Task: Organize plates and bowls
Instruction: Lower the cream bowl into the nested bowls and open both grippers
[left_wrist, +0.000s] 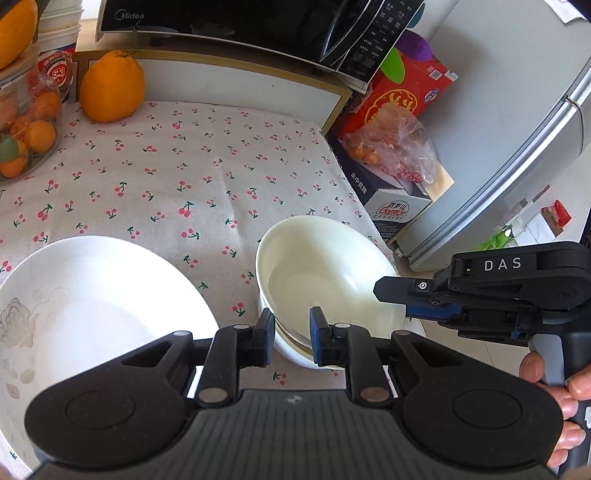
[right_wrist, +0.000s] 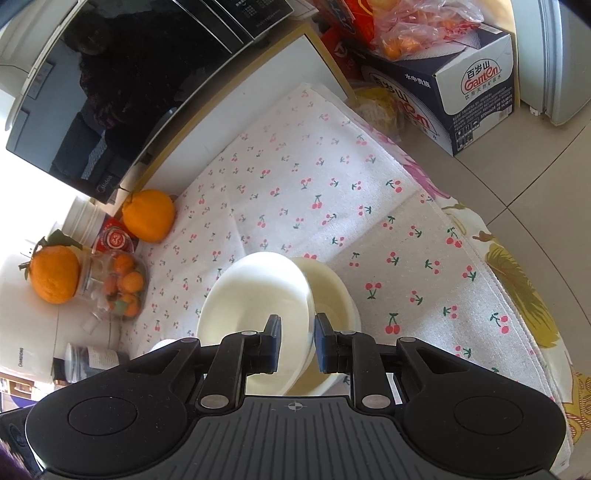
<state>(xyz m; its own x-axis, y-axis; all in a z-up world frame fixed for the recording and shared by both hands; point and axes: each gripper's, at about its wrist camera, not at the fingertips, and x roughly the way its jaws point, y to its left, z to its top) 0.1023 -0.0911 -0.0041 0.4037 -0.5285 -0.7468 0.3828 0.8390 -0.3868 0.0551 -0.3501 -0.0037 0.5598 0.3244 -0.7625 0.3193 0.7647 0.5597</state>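
Presently you are nesting bowls: your right claw grips the rim of the upper bowl, tilted into the lower bowl on the counter. Your left claw straddles the near rim of that stack, jaws almost closed, though contact is unclear. Next, judge the upper bowl seated before letting go. The plate lies to the left of the stack.

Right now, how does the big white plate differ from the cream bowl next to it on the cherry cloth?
The plate is wide and shallow; the bowl is narrower and deep. The plate is bright white with a faint flower print near its rim; the bowl is plain cream. The plate lies alone; the bowl sits nested in another bowl. Both are empty and rest on the cherry-print cloth.
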